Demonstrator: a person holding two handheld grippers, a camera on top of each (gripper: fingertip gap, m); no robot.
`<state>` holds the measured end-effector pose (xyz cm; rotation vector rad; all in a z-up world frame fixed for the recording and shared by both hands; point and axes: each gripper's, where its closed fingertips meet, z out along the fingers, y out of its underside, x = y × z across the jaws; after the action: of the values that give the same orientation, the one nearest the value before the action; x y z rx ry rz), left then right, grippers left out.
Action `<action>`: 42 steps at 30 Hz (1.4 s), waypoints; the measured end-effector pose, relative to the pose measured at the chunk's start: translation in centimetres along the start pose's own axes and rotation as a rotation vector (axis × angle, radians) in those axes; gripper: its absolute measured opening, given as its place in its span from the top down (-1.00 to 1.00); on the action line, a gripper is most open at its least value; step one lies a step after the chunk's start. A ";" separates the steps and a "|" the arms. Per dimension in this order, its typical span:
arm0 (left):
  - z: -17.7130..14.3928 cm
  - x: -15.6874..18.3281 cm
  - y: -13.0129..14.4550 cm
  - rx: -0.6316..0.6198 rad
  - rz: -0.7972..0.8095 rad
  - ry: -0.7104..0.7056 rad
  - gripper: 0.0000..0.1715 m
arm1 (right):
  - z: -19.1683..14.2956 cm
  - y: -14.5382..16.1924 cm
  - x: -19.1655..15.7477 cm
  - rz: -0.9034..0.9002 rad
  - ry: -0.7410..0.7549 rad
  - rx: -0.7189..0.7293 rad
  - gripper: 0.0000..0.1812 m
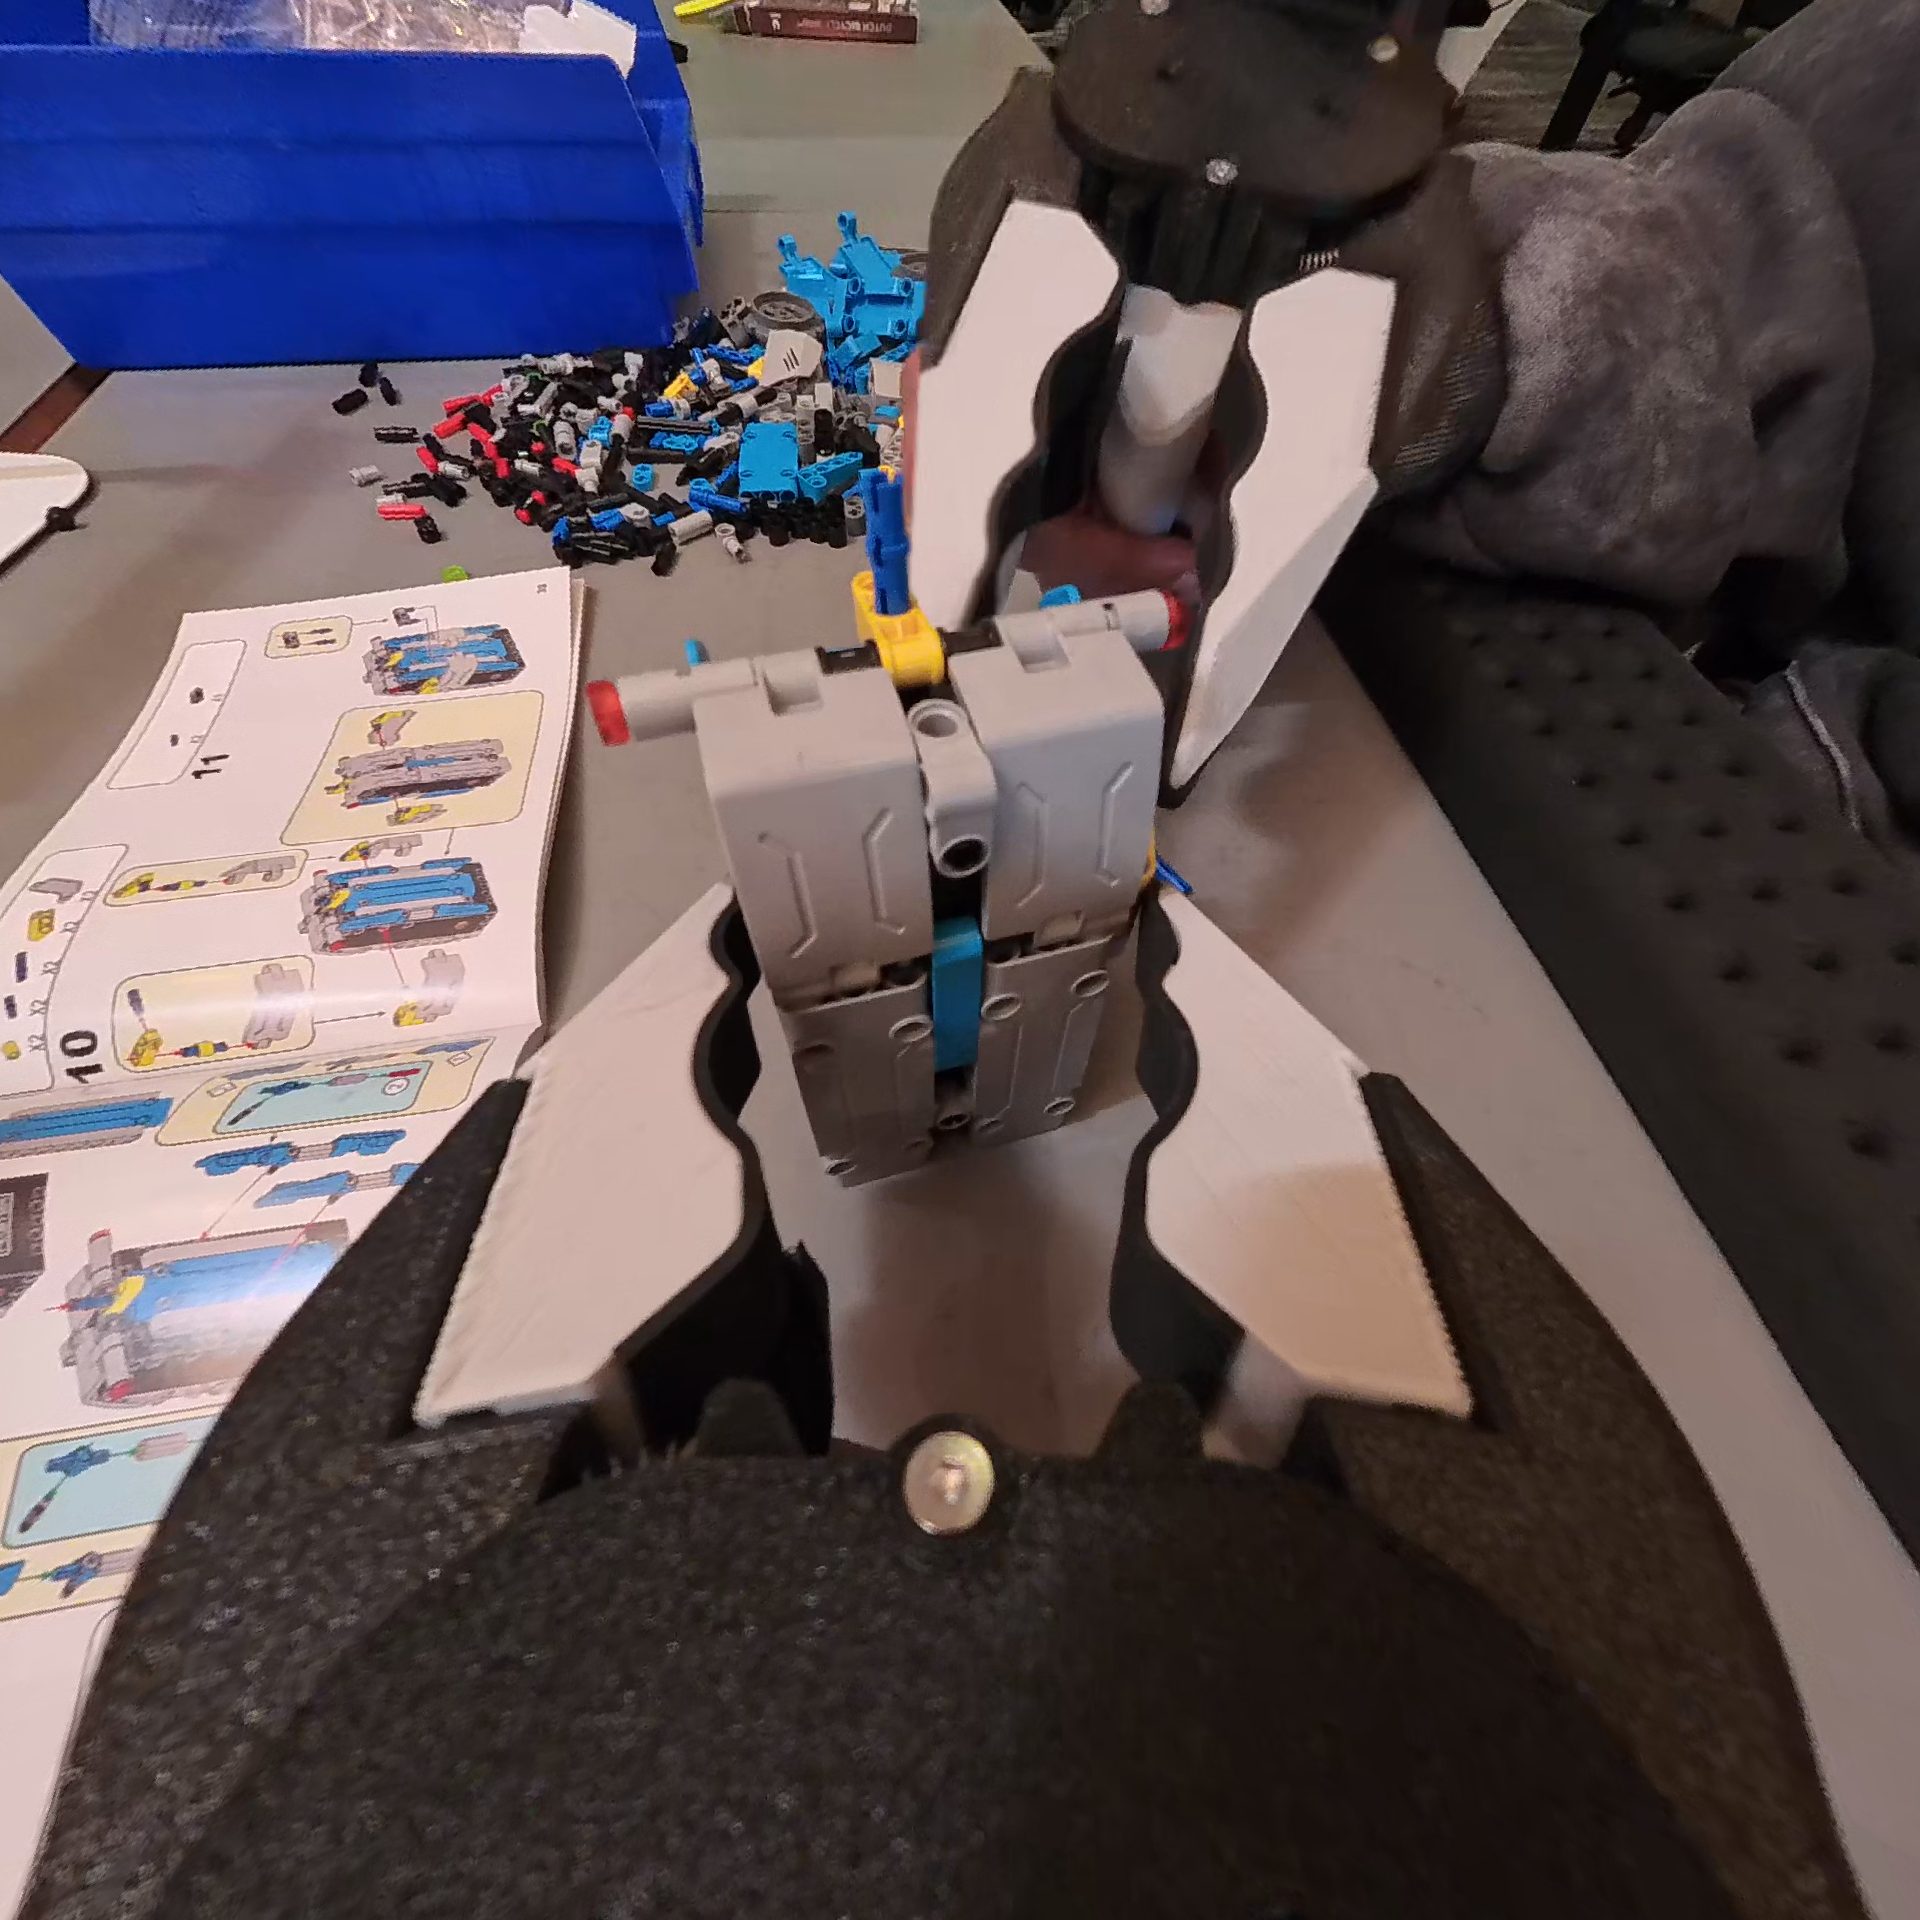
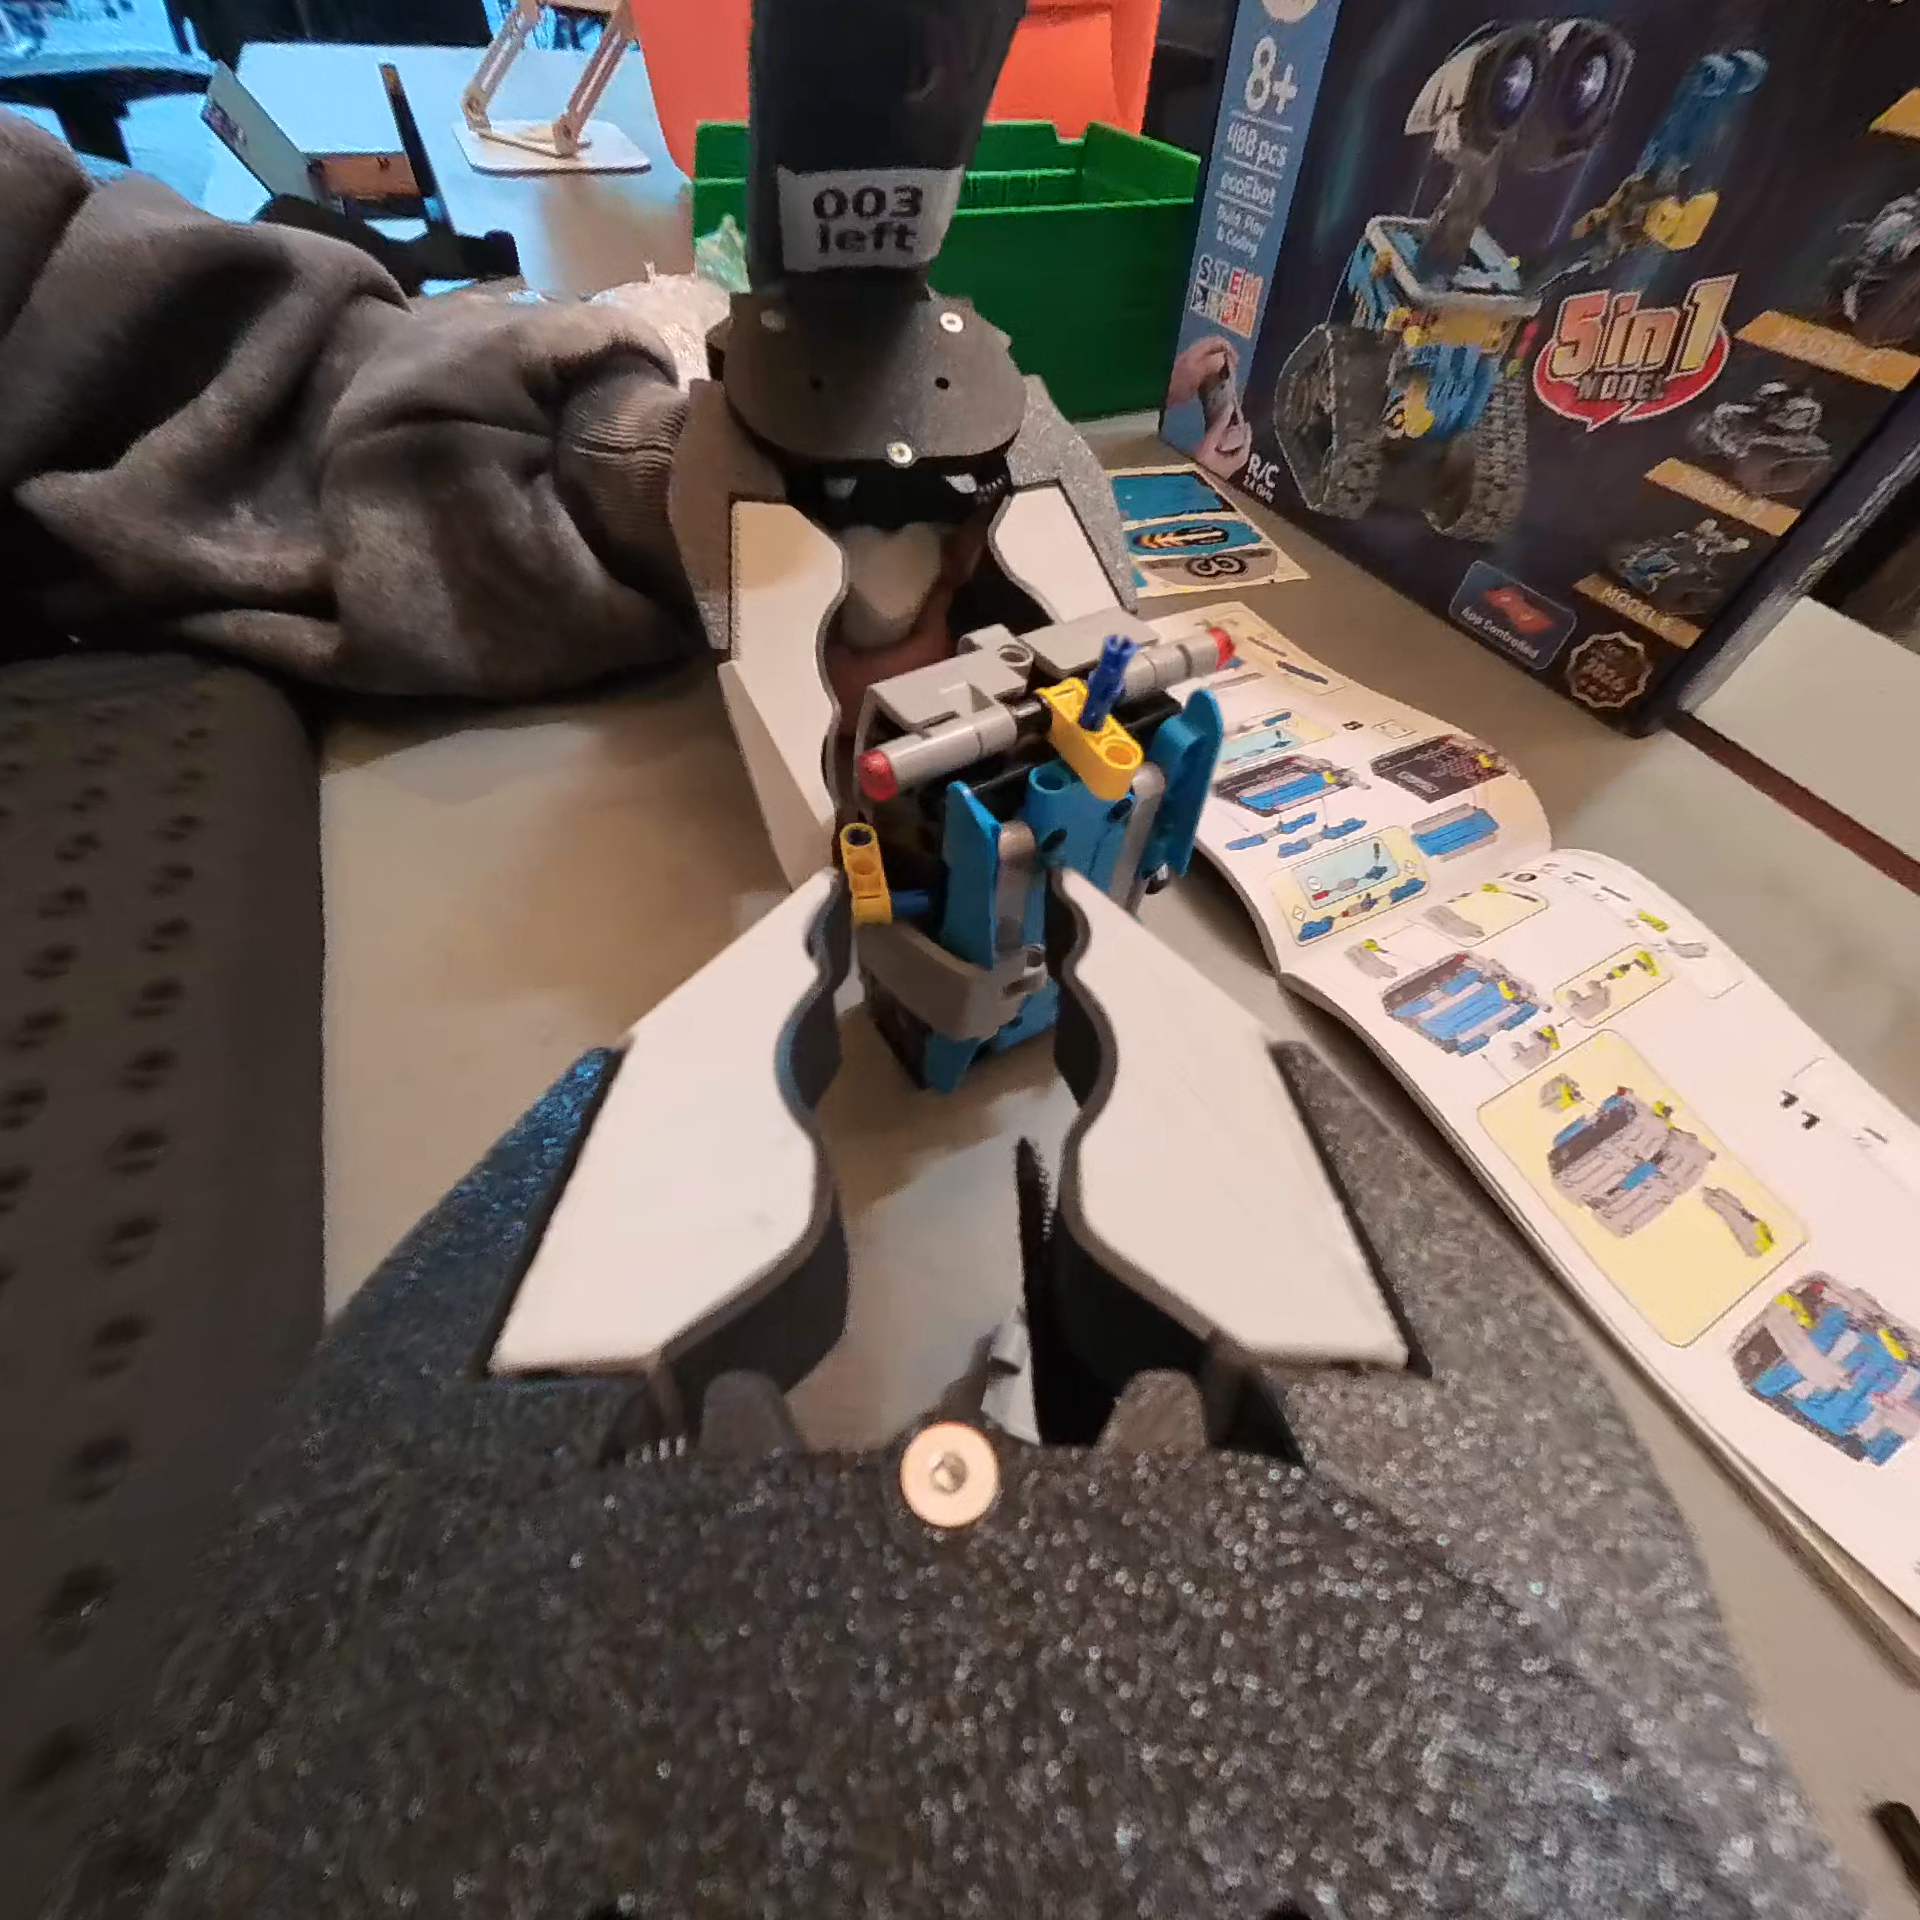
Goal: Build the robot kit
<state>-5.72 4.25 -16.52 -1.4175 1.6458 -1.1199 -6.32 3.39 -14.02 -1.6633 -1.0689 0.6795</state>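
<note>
Gripping one grey-and-blue plastic brick model (image 1: 940,914) from opposite sides, two grippers, left (image 1: 935,914) and right (image 2: 951,904), clamp it beside one open instruction booklet (image 1: 312,831) and one blue bin (image 1: 343,208).

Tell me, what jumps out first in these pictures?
A half-built grey and blue brick model stands on the table, hemmed in by two grippers: the left gripper flanks its sides, and the right gripper closes in from the opposite side. Behind it lies a bright pile of loose pieces by a blue bin, with an open instruction booklet to the model's left.
</note>
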 end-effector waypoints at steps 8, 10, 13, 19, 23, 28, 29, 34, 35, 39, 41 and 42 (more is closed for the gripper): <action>0.0 0.2 0.0 0.002 -0.004 0.017 0.15 | 0.5 1.2 -0.9 0.021 -0.093 -0.051 0.27; 0.0 0.5 0.0 0.003 -0.001 0.031 0.15 | 0.7 1.1 -0.7 0.006 -0.084 -0.059 0.41; 0.0 0.7 0.0 0.001 0.009 0.035 0.15 | 0.6 1.2 -0.5 0.002 -0.075 -0.063 0.50; 0.6 1.0 -0.2 -0.015 0.003 0.011 0.03 | 0.6 1.3 -0.6 -0.002 -0.089 -0.078 0.53; 0.7 0.9 -0.2 -0.028 -0.003 0.001 0.03 | 0.6 1.3 -0.6 0.006 -0.092 -0.088 0.54; 0.8 0.7 -0.3 -0.031 0.000 -0.018 0.03 | 0.6 1.5 -0.8 0.027 -0.113 -0.091 0.60; 0.8 0.7 -0.3 -0.027 -0.004 -0.016 0.02 | 0.6 1.5 -0.8 0.026 -0.114 -0.094 0.62; 0.8 0.8 -0.3 -0.025 0.002 -0.008 0.00 | 0.6 1.6 -1.0 0.037 -0.128 -0.098 0.67; 0.8 0.8 -0.3 -0.024 0.003 -0.011 0.01 | 0.6 1.6 -1.0 0.045 -0.131 -0.097 0.67; 0.9 0.6 -0.3 -0.010 0.016 -0.044 0.04 | 0.5 1.6 -1.0 0.078 -0.146 -0.095 0.66; 0.9 0.6 -0.3 -0.001 0.021 -0.048 0.04 | 0.5 1.6 -1.0 0.093 -0.147 -0.093 0.64; 0.8 0.4 -0.3 0.003 0.006 -0.045 0.05 | 0.5 1.5 -0.8 0.092 -0.135 -0.092 0.63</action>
<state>-4.92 3.67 -16.56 -1.4243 1.6153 -1.0796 -6.63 2.78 -15.69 -1.7744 -1.1388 0.8235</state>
